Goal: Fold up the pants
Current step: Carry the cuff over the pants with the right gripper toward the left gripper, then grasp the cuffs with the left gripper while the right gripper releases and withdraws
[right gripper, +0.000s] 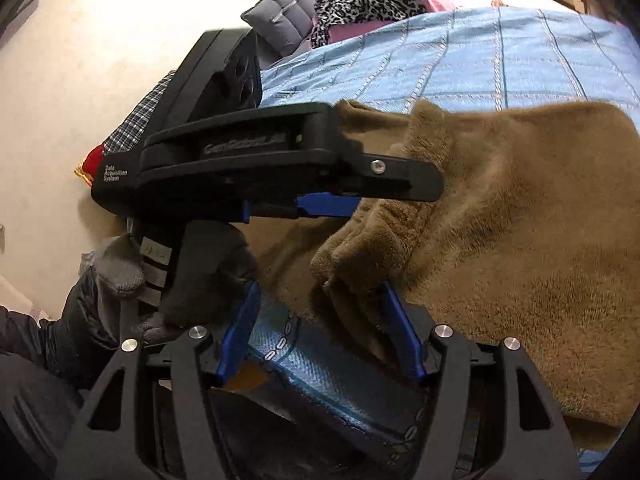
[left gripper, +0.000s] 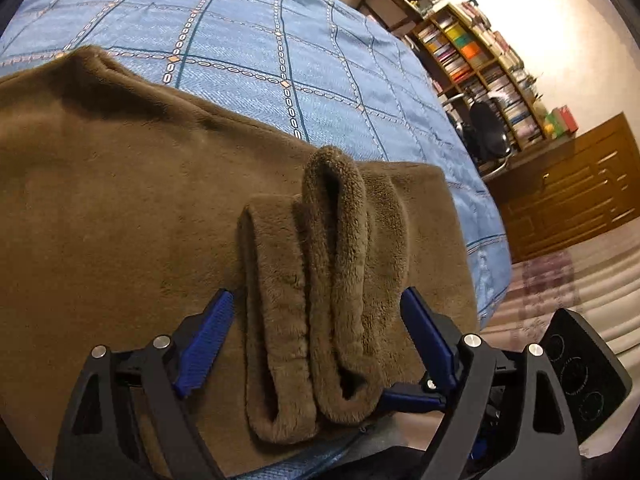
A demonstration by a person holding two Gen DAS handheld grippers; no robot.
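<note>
The left claw (left gripper: 318, 300) is spread wide, its blue pads on either side of a bunched, rolled ridge of the brown fleece pants (left gripper: 120, 200) without pinching it. The pants lie flat across the near part of the bed (left gripper: 280, 40), which wears a blue bedspread with a grid of lines. Beyond the bed's far edge stand a dark office chair (left gripper: 486, 132), a tall bookshelf (left gripper: 472, 52) packed with books and boxes, and a wooden cabinet (left gripper: 580, 192) against a pale wall.

The right claw (right gripper: 320, 332) is also released, gaping at the near hem of the pants (right gripper: 520, 220), one pad touching the fleece edge, bare bedspread between the pads. Just past it hangs the left gripper's black body, held by a grey-gloved hand (right gripper: 208, 276). At the bed's far end sit a leopard-print cloth (right gripper: 360, 0) and a grey quilted pillow (right gripper: 284, 12).
</note>
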